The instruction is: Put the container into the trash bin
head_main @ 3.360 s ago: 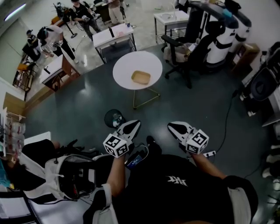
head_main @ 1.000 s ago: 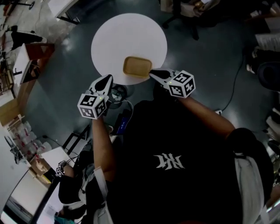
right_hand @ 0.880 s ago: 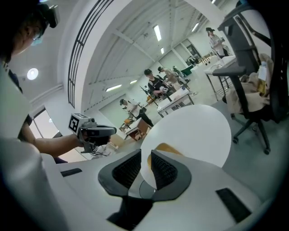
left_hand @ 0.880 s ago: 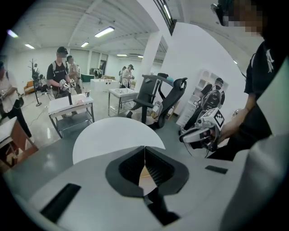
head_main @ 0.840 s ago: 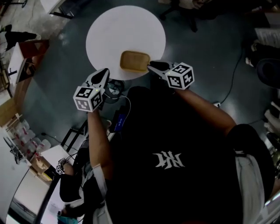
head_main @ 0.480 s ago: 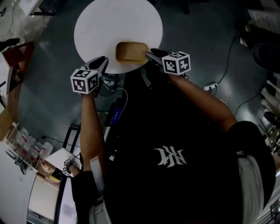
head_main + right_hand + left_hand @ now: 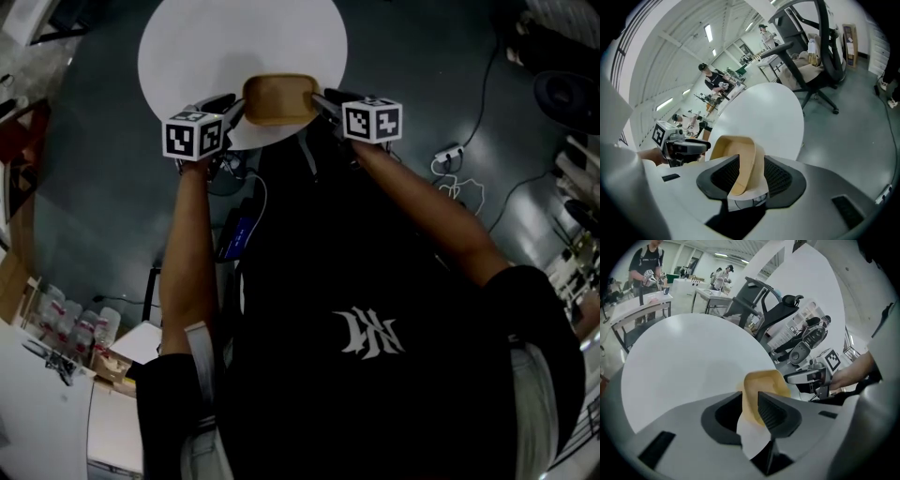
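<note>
While the jaws of both tools are opening, the shallow tan rectangular container (image 7: 279, 98) sits on the round white surface (image 7: 234, 37), at that surface's lower edge in the upper middle of the head view. The left tool (image 7: 234, 106) meets the container's left end and the right tool (image 7: 323, 97) meets its right end. Each points inward, so the container lies between the two.

Seen from the left gripper view, the left tool (image 7: 749, 399) has the container (image 7: 764, 382) rim standing between its jaws. The rim is close beside the right-hand pad, and a gap shows on the left-hand side. The right tool (image 7: 806, 377) shows at the container's far end, in the middle right of that frame, with the white surface (image 7: 684, 362) filling the left.

Seen from the right gripper view, the right tool (image 7: 751, 165) straddles the container (image 7: 736, 150) wall. The wall stands upright between the jaws with space on both sides, so the pads are not pressing it. The left tool (image 7: 686, 146) appears at the middle left. Beyond the surface (image 7: 764, 112), an office chair with a black frame (image 7: 806, 70) stands on the dark grey floor (image 7: 853, 122) in the upper right.
</note>
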Demonstrator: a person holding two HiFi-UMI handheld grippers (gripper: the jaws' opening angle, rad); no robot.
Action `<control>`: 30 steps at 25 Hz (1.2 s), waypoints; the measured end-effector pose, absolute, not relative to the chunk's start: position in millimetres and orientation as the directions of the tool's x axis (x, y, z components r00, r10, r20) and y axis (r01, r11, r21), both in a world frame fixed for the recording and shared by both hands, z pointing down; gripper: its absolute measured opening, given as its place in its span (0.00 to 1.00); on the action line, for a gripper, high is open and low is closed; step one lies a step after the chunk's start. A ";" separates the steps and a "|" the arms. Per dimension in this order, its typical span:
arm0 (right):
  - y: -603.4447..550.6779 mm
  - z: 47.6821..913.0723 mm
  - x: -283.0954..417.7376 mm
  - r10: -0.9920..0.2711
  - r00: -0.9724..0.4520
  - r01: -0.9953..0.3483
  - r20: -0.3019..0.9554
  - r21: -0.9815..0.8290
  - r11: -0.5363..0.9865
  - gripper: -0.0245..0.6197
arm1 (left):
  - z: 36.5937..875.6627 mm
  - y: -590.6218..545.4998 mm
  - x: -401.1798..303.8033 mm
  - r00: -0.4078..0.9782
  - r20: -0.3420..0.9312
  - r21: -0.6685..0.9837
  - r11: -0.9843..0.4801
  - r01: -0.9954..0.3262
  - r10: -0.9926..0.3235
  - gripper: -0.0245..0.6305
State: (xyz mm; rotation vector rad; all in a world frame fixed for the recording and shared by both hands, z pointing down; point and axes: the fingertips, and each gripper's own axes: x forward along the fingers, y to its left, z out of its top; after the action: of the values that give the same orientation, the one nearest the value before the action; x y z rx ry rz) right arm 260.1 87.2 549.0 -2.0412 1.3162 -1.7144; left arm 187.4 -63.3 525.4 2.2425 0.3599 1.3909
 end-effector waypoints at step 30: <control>63.7 550.0 269.4 -0.668 -0.194 -0.679 0.719 -0.590 -0.437 0.11 | 539.4 -53.4 172.7 0.572 0.740 0.560 -0.795 -0.235 0.352 0.07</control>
State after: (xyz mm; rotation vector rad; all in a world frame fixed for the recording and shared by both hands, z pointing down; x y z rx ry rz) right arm 269.4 63.7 550.0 -2.0003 1.6720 -1.7710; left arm 172.7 -53.4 539.4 2.1767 0.0934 1.2127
